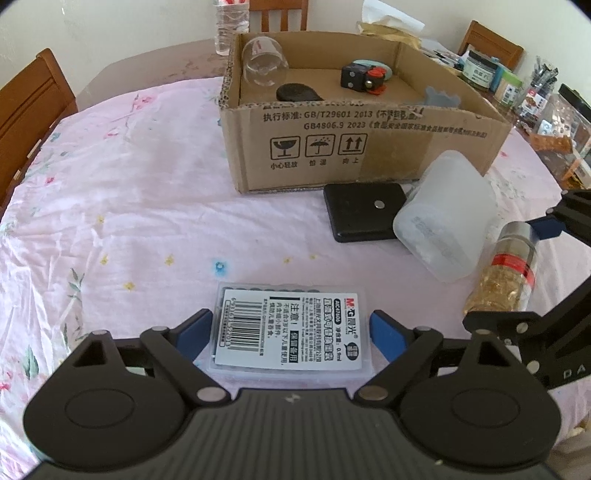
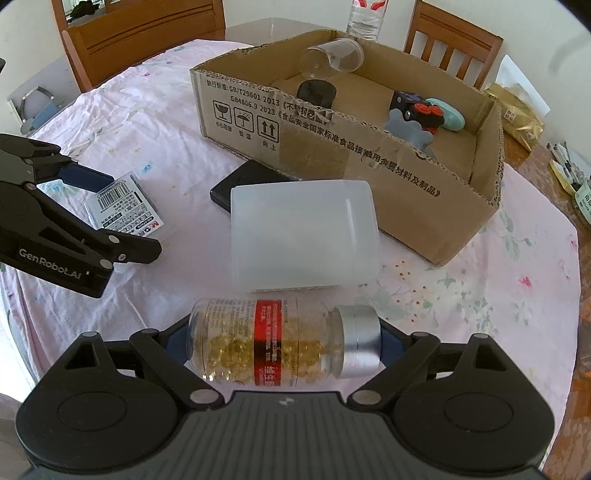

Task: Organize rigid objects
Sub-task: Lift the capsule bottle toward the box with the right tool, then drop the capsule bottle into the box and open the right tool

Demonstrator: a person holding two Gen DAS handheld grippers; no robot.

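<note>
My left gripper (image 1: 290, 326) straddles a clear plastic refill case with a white barcode label (image 1: 290, 328) lying on the pink cloth; the jaws stand wide on both sides, not touching it. My right gripper (image 2: 284, 339) is around a capsule bottle with a red label and silver cap (image 2: 284, 341) lying sideways; the blue pads sit at its ends, contact unclear. The cardboard box (image 1: 369, 147) stands behind, holding a glass cup (image 1: 264, 62), a black lid (image 1: 297, 92), a black-and-red toy (image 1: 364, 77) and a grey piece (image 1: 441, 99). The bottle also shows in the left wrist view (image 1: 506, 269).
A frosted white plastic container (image 2: 303, 236) lies on its side in front of the box, next to a flat black case (image 1: 365, 212). Wooden chairs, a water bottle (image 1: 231, 26) and jars (image 1: 480, 70) ring the round table.
</note>
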